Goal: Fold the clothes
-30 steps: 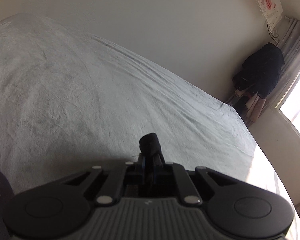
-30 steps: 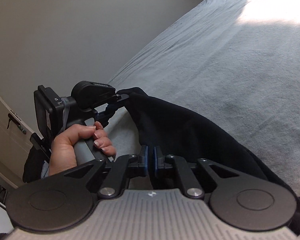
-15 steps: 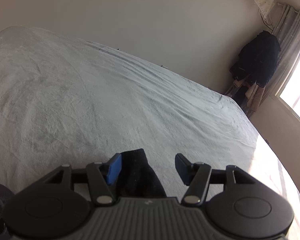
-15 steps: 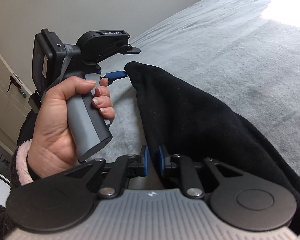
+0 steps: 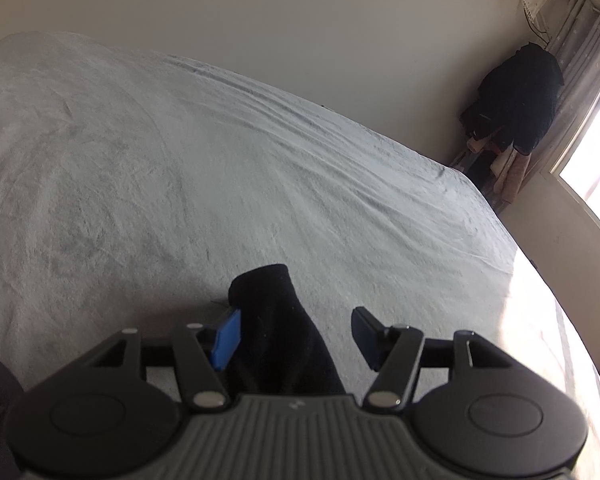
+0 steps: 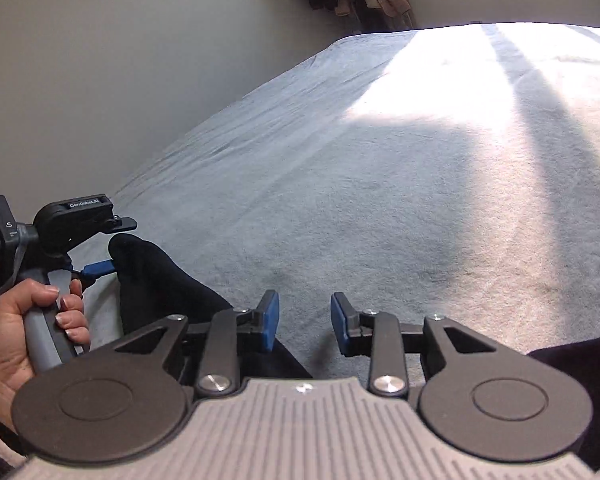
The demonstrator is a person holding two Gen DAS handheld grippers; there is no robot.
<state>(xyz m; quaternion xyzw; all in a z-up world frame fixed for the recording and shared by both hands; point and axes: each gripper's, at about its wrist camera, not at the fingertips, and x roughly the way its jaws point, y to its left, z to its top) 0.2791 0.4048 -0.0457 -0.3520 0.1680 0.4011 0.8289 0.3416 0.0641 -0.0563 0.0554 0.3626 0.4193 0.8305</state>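
Left two-finger gripper with blue pads (image 5: 296,332) at the bottom centre of the left wrist view, jaws spread apart, released. Black soft fabric garment (image 5: 278,336) lying between them, close against the left blue pad, clear of the right pad; rounded end of the cloth poking up toward mid-frame, resting on the pale grey plush bed cover (image 5: 180,168). Plain off-white wall (image 5: 300,20) across the top; dark clothes heaped on a rack (image 5: 516,96) in the upper right corner, beside a bright window (image 5: 596,168) at the right edge.

Right two-finger gripper with blue pads (image 6: 305,326) at the bottom centre of the right wrist view, jaws opening, only bed cover visible in the gap. Black garment to the left of it, running from lower centre up to the left edge, more dark cloth at the lower right. Left hand (image 6: 24,328) at the lower left, wrapped round a grey handle. Sunlit patch across the upper right of the cover.
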